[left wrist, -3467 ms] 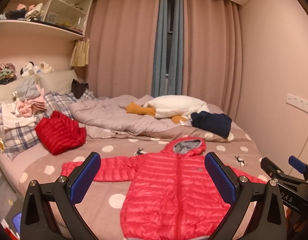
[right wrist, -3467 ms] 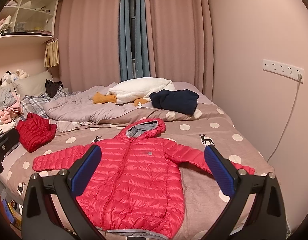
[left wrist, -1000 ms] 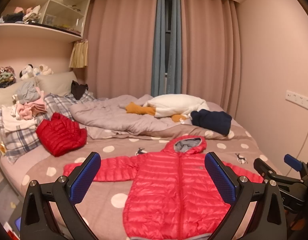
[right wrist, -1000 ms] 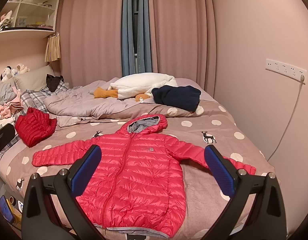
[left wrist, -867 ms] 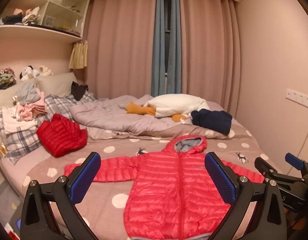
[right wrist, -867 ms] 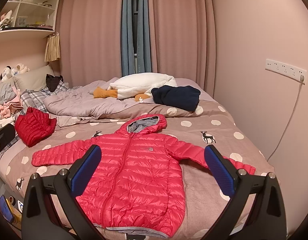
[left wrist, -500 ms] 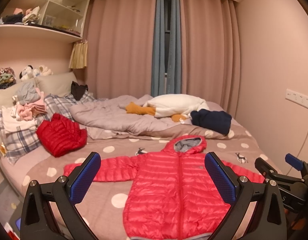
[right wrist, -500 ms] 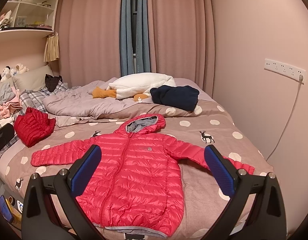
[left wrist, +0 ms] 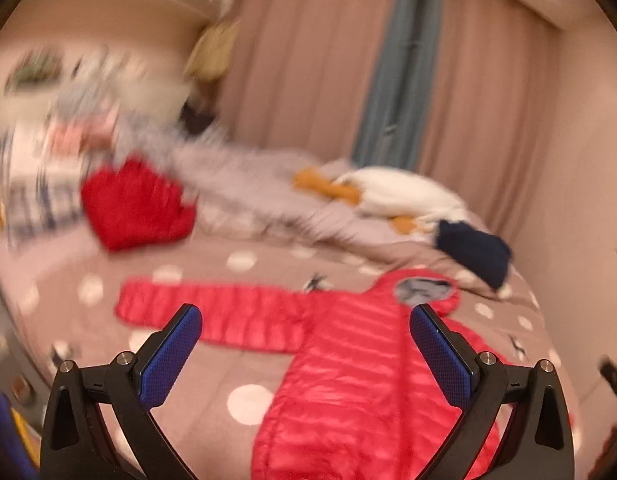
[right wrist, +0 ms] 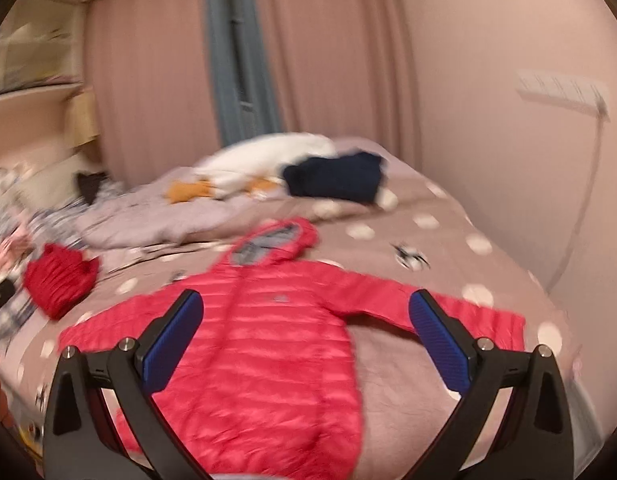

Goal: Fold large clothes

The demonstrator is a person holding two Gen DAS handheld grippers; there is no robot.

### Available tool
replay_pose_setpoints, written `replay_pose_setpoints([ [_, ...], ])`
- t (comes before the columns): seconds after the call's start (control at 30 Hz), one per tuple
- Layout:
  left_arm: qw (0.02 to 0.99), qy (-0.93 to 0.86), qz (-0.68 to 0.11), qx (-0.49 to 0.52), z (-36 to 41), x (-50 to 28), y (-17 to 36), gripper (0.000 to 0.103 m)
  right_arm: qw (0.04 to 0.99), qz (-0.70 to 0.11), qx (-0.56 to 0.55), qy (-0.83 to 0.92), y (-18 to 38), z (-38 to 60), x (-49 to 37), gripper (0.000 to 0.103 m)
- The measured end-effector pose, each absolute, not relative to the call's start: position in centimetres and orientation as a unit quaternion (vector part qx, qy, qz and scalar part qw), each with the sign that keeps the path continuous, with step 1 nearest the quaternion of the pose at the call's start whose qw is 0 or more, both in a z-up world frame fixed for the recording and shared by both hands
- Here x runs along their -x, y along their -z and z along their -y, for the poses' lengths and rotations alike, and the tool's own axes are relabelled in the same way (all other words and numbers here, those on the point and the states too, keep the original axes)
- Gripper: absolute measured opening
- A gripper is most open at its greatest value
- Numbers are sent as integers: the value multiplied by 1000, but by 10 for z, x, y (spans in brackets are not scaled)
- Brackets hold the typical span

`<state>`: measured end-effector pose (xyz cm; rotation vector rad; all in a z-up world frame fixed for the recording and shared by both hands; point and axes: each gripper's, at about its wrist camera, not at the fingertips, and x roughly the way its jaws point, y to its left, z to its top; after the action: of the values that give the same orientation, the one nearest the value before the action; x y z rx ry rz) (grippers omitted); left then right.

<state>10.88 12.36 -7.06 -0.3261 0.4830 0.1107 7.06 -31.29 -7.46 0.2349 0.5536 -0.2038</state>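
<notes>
A red hooded puffer jacket (left wrist: 360, 368) (right wrist: 264, 344) lies flat and face up on the polka-dot bed cover (left wrist: 244, 404) (right wrist: 388, 364), both sleeves spread out, hood toward the curtains. My left gripper (left wrist: 306, 354) hangs open above the jacket's left sleeve and shoulder, nothing between its blue pads. My right gripper (right wrist: 306, 350) is open too, above the jacket's body, with the right sleeve (right wrist: 448, 312) passing behind its right finger. Both views are motion-blurred.
A folded red jacket (left wrist: 132, 204) (right wrist: 58, 280) lies at the left of the bed. A crumpled grey quilt (left wrist: 244, 184), a white plush with orange feet (left wrist: 388, 192) and a navy garment (left wrist: 472, 250) (right wrist: 336, 178) fill the far side. The wall runs along the right.
Both grippers have swung sharply: the left view has turned toward the left sleeve and tilted, the right view toward the right sleeve. Both stay open; the jacket has not moved.
</notes>
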Motion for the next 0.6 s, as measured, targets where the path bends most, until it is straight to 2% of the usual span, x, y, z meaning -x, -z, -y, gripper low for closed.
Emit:
replay_pose_setpoints([
  [0.23,887,-118,-319,313,-231,-189,181,103,886,-336,-224,227,165,439,-108,103],
  [0.37,844,-158,-337,386,-278,-206,243,103,842,-330,-307,297,211,487,-91,102],
  [0.5,811,-158,-343,446,-301,-210,279,103,796,-322,-372,353,250,508,-72,102],
  [0.6,809,-132,-311,481,-308,-217,286,103,771,-311,-408,377,270,510,-67,102],
])
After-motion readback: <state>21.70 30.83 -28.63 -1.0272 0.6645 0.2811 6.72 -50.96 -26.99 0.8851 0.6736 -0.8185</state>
